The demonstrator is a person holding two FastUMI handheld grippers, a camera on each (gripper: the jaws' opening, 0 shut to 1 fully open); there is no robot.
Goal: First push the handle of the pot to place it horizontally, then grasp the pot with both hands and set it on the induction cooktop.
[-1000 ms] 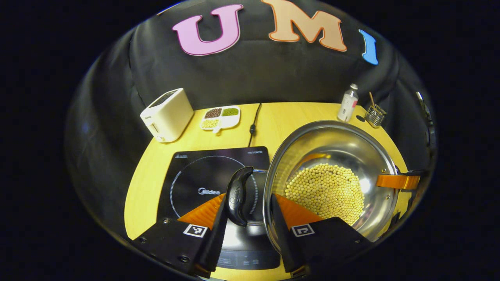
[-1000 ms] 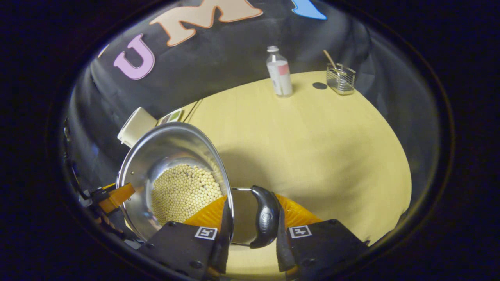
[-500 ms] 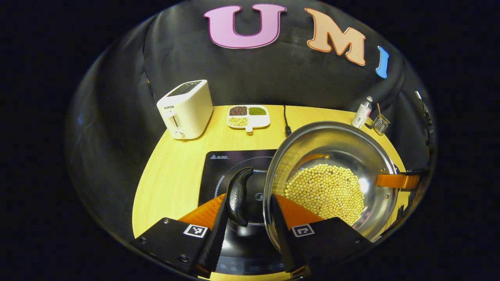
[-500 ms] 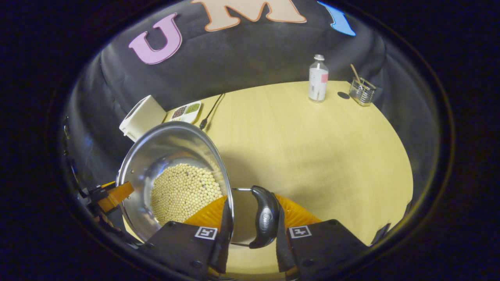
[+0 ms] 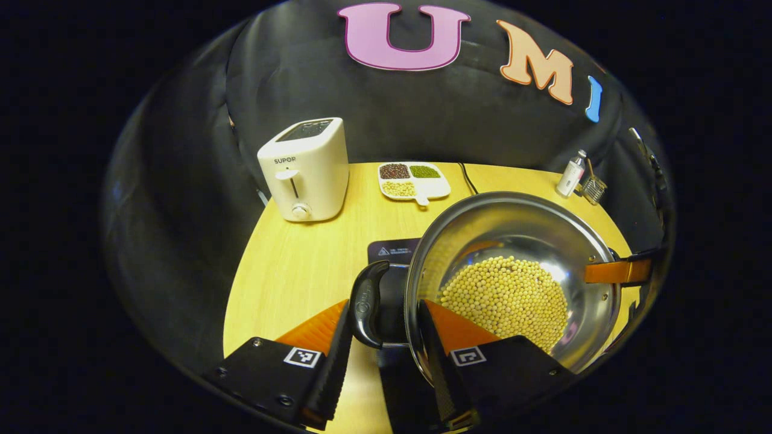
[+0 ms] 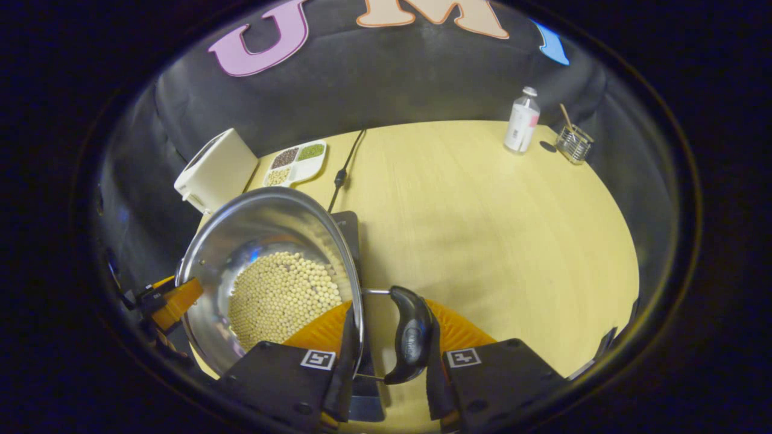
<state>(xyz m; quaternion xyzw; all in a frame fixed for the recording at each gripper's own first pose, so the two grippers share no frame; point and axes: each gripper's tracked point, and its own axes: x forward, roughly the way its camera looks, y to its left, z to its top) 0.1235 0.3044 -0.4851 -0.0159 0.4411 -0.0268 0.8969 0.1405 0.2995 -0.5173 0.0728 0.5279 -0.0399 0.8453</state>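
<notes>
Shiny round steel pot (image 5: 512, 241) of loose soybeans (image 5: 506, 298): rigid, slick, probably heavy; left claw (image 5: 381, 349) and right claw (image 6: 386, 352) each clamped on black side handles (image 5: 365, 304), keep level.

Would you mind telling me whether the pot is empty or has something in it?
It has contents: a layer of small pale yellow beans covers the bottom of the pot, well below the rim.

pot (image 5: 512, 241) of beans (image 5: 506, 298) over cooktop (image 5: 392, 250)
</notes>
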